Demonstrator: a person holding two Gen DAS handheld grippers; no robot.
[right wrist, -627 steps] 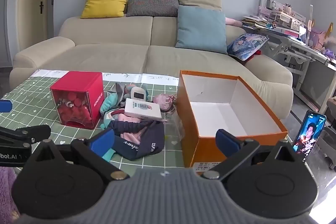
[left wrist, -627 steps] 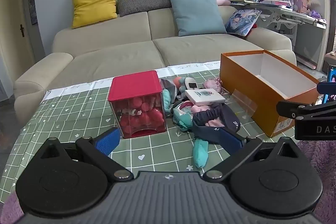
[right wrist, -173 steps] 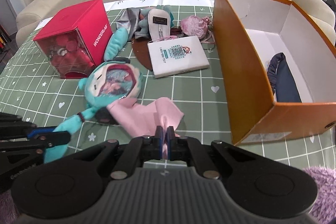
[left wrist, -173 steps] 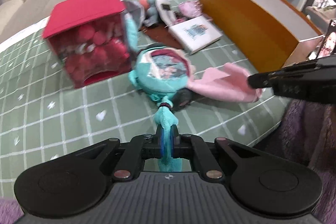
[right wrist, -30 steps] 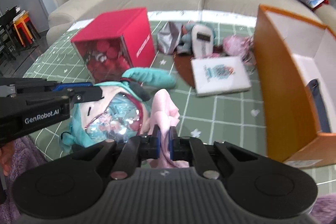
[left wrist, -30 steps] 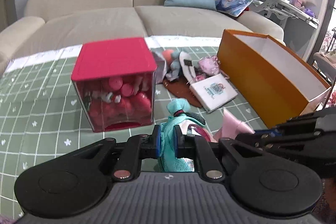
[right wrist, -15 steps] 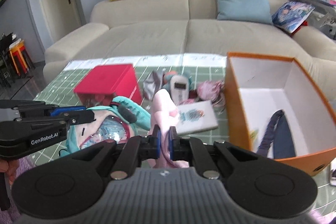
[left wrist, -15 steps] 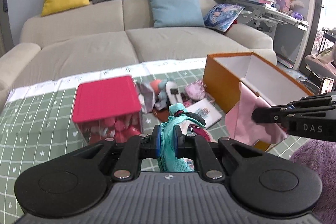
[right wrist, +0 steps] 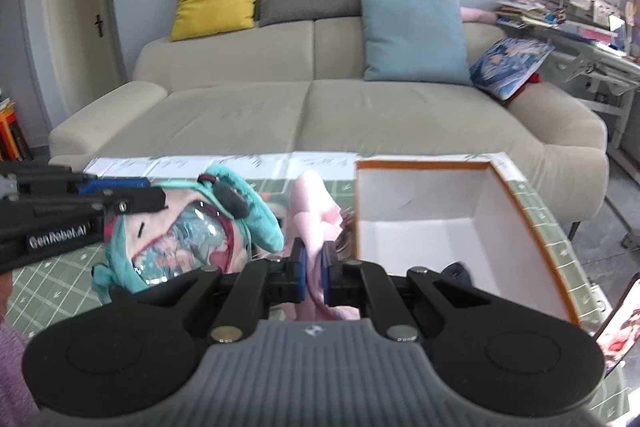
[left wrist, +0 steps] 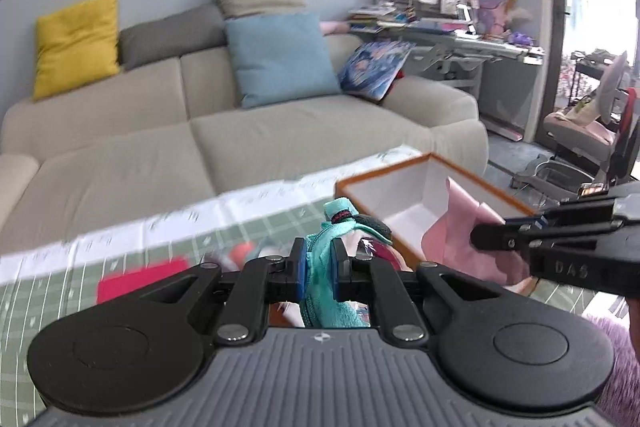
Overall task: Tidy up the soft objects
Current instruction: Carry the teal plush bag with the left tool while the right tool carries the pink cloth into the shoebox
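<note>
Box (right wrist: 520, 203) floor behind pink cloth (right wrist: 316, 211)

plush toy (right wrist: 256, 215): fuzzy teal cloth, glossy clear front | pink cloth (right wrist: 312, 215): soft, matt | box (right wrist: 532, 227): probably cardboard

Soft, even daylight fills the room, brightest at the window (left wrist: 592, 7) to the right of the sofa (left wrist: 240, 131), where it blows out white. Shadows are faint. Motion blur smears the bench (left wrist: 52, 291) in front of the sofa. The fisheye bends walls and door (right wrist: 74, 23) at both views' dark-cornered edges.
</note>
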